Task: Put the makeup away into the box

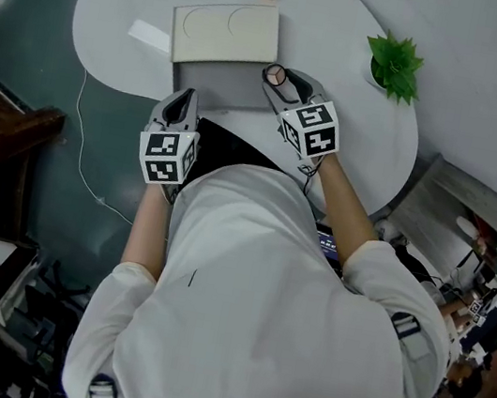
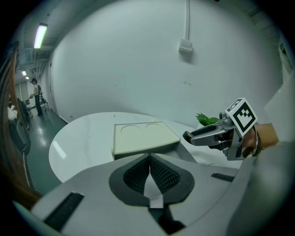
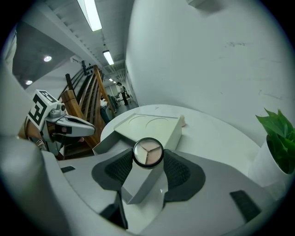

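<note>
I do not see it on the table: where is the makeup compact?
The makeup compact is clamped between the fingers of the right gripper; in the head view it is at the right edge of the box.

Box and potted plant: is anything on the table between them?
No. The table between the box and the plant is bare, as the head view shows.

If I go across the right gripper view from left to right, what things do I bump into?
Left gripper → round makeup compact → potted plant. The box lies right behind the compact in this view, so it has no clear place in the line.
</note>
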`<action>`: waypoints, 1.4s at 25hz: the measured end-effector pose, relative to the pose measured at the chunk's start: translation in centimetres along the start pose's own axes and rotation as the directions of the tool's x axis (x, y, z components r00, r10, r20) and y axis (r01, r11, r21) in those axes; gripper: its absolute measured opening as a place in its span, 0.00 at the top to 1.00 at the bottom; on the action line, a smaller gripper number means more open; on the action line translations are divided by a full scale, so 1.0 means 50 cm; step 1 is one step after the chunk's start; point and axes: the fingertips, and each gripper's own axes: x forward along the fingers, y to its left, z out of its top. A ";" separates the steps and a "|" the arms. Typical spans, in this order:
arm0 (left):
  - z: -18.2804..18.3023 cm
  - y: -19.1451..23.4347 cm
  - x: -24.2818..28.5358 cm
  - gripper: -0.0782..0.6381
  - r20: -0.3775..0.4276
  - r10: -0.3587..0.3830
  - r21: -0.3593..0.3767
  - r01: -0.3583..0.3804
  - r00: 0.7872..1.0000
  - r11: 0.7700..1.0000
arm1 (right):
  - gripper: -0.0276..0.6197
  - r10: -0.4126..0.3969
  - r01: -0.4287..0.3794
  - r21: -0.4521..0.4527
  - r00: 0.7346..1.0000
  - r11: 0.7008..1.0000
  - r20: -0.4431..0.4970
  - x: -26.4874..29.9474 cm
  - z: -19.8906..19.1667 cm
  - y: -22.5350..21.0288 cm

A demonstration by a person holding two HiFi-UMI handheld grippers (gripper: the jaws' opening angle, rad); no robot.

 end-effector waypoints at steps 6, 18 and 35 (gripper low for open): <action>-0.003 0.033 -0.007 0.86 0.000 0.003 -0.013 -0.003 1.000 1.000 | 0.63 0.012 -0.012 -0.002 1.000 1.000 0.000 0.022 0.021 0.032; 0.005 0.096 0.008 0.86 -0.016 -0.059 0.009 0.059 0.998 0.998 | 0.63 0.003 -0.002 0.031 0.999 1.000 -0.044 0.070 0.026 0.089; 0.043 0.189 0.069 0.86 -0.069 -0.209 0.119 0.216 0.975 0.969 | 0.63 -0.059 0.089 0.106 0.964 0.990 -0.259 0.172 -0.019 0.154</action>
